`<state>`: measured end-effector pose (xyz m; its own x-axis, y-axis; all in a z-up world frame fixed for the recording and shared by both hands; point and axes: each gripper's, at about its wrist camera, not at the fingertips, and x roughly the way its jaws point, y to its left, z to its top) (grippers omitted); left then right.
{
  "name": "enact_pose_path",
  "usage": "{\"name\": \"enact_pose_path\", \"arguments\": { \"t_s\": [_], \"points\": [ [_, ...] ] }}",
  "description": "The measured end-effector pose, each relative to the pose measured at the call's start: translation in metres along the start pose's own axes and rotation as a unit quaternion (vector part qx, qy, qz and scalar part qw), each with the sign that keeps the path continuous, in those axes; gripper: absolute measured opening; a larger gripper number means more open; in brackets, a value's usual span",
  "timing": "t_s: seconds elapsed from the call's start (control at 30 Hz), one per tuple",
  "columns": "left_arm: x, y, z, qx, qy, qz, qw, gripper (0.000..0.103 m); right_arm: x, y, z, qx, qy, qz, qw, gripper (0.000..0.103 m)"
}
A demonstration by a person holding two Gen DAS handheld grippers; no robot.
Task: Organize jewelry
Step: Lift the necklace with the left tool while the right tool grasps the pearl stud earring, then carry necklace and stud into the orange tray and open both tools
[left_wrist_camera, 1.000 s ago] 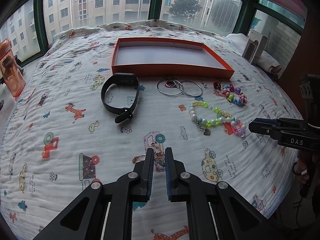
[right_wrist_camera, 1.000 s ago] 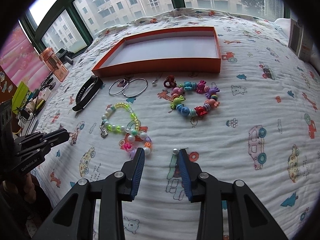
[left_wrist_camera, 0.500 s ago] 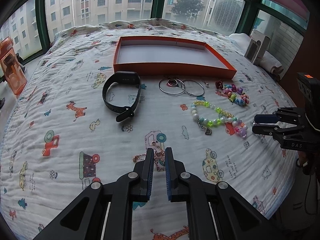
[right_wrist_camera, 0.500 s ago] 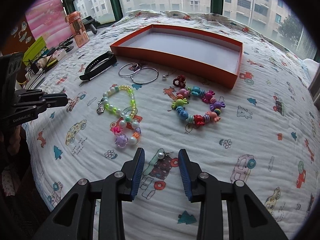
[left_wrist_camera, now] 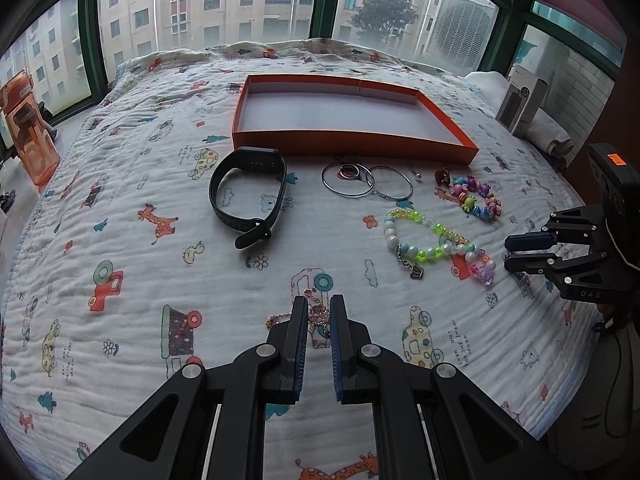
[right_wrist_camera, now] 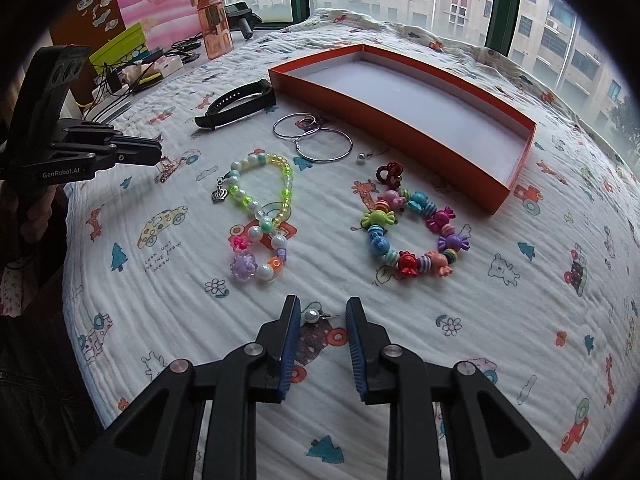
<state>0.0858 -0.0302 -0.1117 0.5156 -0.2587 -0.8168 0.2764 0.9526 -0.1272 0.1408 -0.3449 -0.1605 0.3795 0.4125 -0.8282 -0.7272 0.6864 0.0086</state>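
Pearl earring [right_wrist_camera: 312, 316], in right-wrist view only, inside closing right hand-held gripper [right_wrist_camera: 323, 308]; left hand-held gripper [left_wrist_camera: 319, 308] pinches chain [left_wrist_camera: 276, 319].

orange bottle [right_wrist_camera: 215, 26] beside tangled cables [right_wrist_camera: 132, 76].

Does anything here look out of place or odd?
Yes. All the jewelry lies loose on the blanket while the orange box holds nothing. One pearl earring lies far from the other.
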Motion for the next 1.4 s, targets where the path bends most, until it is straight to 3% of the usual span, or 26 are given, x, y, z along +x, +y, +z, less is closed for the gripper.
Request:
{"name": "enact_pose_path", "arguments": {
  "t_s": [0.2,0.47,0.8,1.0,1.4],
  "points": [
    [-0.002,0.0,0.002,0.002,-0.003,0.001,1.0,0.011,0.0,0.006,-0.001,-0.004,-0.005,-0.02,1.0,0.02],
    [-0.022,0.0,0.007,0.008,-0.027,-0.003,0.9996,0.011,-0.012,0.013,0.002,0.063,-0.029,-0.039,0.997,0.02],
    [-0.065,0.001,0.024,0.018,-0.076,-0.008,0.9969,0.011,-0.056,0.018,0.013,0.182,-0.111,-0.073,0.974,0.02],
    [-0.094,-0.003,0.044,0.034,-0.112,-0.012,0.9931,0.011,-0.072,0.018,0.022,0.209,-0.133,-0.1,0.964,0.02],
    [-0.139,-0.018,0.106,0.073,-0.18,-0.017,0.9807,0.011,-0.088,0.016,0.05,0.207,-0.165,-0.122,0.957,0.02]
  ]
}}
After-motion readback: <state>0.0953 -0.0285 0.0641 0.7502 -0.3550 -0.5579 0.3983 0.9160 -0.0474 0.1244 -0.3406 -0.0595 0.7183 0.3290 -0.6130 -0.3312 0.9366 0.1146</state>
